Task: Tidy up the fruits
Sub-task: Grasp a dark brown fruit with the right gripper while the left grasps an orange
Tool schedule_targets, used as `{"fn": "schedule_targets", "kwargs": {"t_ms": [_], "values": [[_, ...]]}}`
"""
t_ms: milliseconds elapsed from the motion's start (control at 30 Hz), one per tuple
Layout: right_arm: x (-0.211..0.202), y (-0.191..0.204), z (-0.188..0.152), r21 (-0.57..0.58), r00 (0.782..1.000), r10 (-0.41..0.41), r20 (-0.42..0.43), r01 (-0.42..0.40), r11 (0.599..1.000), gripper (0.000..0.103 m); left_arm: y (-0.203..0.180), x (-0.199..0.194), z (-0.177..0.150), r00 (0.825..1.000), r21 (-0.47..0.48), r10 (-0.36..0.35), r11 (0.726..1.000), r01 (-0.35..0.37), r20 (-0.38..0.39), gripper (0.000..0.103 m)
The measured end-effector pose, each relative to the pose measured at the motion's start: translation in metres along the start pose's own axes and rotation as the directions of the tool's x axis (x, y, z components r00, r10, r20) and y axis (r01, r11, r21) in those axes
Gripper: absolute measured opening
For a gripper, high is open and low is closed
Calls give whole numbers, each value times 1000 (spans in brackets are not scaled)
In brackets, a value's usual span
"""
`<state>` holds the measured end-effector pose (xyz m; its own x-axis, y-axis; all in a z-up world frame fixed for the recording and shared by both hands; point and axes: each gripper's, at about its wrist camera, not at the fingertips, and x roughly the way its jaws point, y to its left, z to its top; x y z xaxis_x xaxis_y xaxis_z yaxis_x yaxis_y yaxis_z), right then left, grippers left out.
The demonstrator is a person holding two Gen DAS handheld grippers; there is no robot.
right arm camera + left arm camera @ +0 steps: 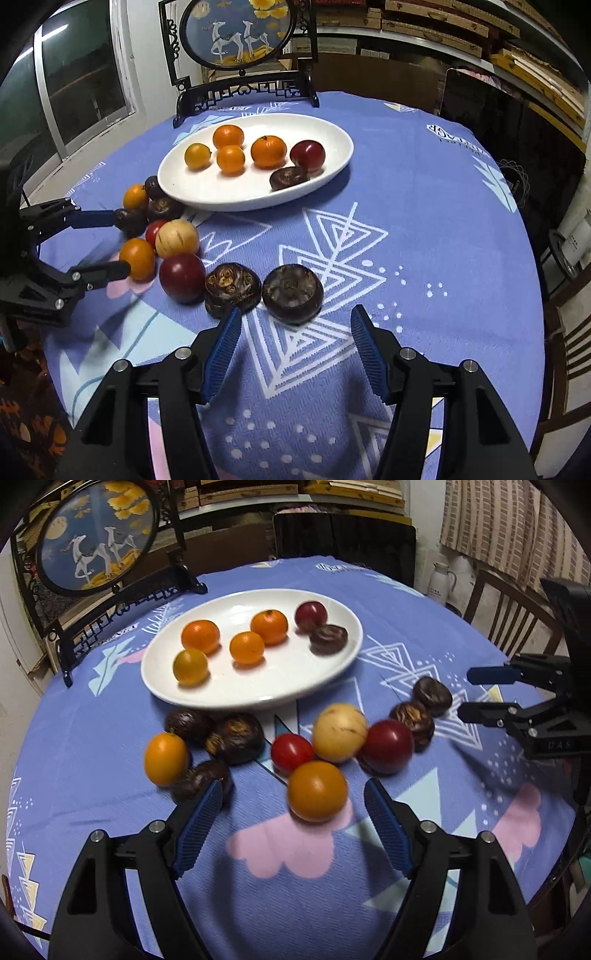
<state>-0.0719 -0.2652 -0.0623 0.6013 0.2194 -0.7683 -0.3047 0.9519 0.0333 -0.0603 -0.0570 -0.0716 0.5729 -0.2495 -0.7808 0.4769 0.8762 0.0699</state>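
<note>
A white oval plate holds several orange fruits, a red plum and a dark water chestnut. Loose fruit lies on the blue tablecloth in front of it. My left gripper is open, its fingers either side of an orange fruit, not touching it. My right gripper is open, just short of a dark water chestnut. Beside that lie another chestnut, a red plum and a pale yellow fruit.
A framed round picture on a black stand stands behind the plate. Dark chairs and a wooden chair surround the round table. A white thermos stands beyond the far edge.
</note>
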Motion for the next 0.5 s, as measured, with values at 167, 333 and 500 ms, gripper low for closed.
{"fn": "schedule_targets", "kwargs": {"t_ms": [167, 333, 500], "values": [[15, 0, 6, -26, 999, -15, -32, 14, 1000, 62, 4, -2, 0, 1000, -16, -7, 1000, 7, -3, 77], [35, 1, 15, -46, 998, -17, -68, 14, 999, 61, 8, -5, -2, 1000, -27, -3, 1000, 3, -5, 80], [39, 2, 13, -54, 997, 10, -74, -14, 998, 43, 6, 0, -3, 1000, -29, -14, 999, 13, -24, 80]]}}
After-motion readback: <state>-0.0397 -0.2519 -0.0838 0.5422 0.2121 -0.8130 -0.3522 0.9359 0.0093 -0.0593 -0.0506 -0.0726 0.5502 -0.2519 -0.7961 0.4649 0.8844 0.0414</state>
